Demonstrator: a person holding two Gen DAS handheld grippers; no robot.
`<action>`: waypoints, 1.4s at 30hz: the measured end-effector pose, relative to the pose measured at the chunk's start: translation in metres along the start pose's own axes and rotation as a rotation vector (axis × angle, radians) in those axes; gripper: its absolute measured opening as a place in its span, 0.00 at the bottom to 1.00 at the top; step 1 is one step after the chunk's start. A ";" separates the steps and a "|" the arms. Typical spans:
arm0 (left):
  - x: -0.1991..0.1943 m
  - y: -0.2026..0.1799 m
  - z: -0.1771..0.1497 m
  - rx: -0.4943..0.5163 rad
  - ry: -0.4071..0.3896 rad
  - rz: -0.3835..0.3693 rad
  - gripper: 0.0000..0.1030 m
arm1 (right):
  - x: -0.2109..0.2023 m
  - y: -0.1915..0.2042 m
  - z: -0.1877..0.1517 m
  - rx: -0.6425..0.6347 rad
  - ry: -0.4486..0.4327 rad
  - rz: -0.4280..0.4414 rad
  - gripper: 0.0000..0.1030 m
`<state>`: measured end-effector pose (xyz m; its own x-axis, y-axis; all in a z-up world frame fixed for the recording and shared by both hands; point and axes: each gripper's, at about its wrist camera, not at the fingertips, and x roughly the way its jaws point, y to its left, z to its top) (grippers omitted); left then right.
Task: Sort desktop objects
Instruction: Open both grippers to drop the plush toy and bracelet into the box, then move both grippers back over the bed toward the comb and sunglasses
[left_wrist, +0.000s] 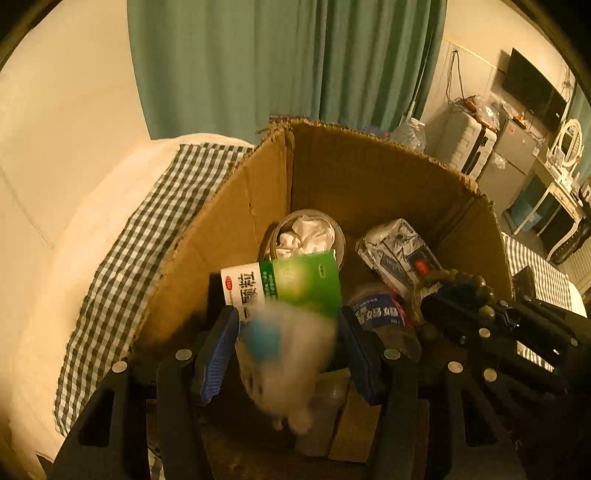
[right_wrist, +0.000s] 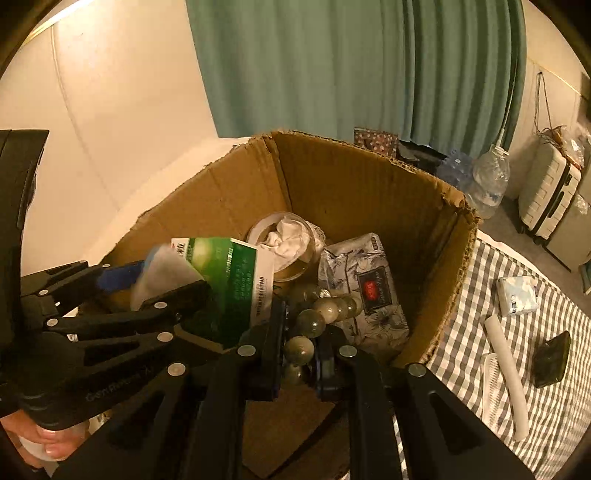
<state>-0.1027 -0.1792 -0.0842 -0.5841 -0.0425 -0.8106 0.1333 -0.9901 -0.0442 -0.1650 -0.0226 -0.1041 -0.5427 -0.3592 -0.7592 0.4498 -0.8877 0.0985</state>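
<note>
An open cardboard box (left_wrist: 369, 173) (right_wrist: 369, 177) holds a green and white medicine box (left_wrist: 291, 280) (right_wrist: 229, 280), a clear cup of crumpled paper (left_wrist: 306, 232) (right_wrist: 288, 236), a floral tissue pack (left_wrist: 399, 251) (right_wrist: 362, 291) and a bottle (left_wrist: 380, 314). My left gripper (left_wrist: 288, 350) (right_wrist: 147, 284) hangs over the box, open, with a blurred white and blue packet (left_wrist: 288, 362) loose between its fingers. My right gripper (right_wrist: 299, 354) (left_wrist: 461, 295) is shut on a string of green beads (right_wrist: 317, 321) over the box.
The box stands on a checked cloth (right_wrist: 517, 369) (left_wrist: 140, 240). To its right lie a tissue packet (right_wrist: 517, 295), a white tube (right_wrist: 506, 376), a comb (right_wrist: 491, 391) and a dark phone (right_wrist: 552, 363). A curtain (right_wrist: 351, 62), water bottle (right_wrist: 487, 181) and suitcase (right_wrist: 546, 192) stand behind.
</note>
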 end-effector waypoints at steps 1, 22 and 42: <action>-0.001 0.001 0.002 -0.001 -0.005 -0.001 0.56 | -0.001 0.001 0.000 -0.005 -0.007 0.008 0.13; -0.051 -0.009 0.016 -0.032 -0.152 -0.019 0.68 | -0.080 -0.014 0.002 -0.009 -0.197 -0.068 0.35; -0.105 -0.073 0.021 -0.057 -0.331 -0.043 0.89 | -0.165 -0.093 -0.027 0.067 -0.324 -0.193 0.65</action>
<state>-0.0674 -0.1051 0.0166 -0.8175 -0.0511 -0.5737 0.1420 -0.9832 -0.1147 -0.0980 0.1273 -0.0058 -0.8137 -0.2466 -0.5263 0.2761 -0.9608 0.0233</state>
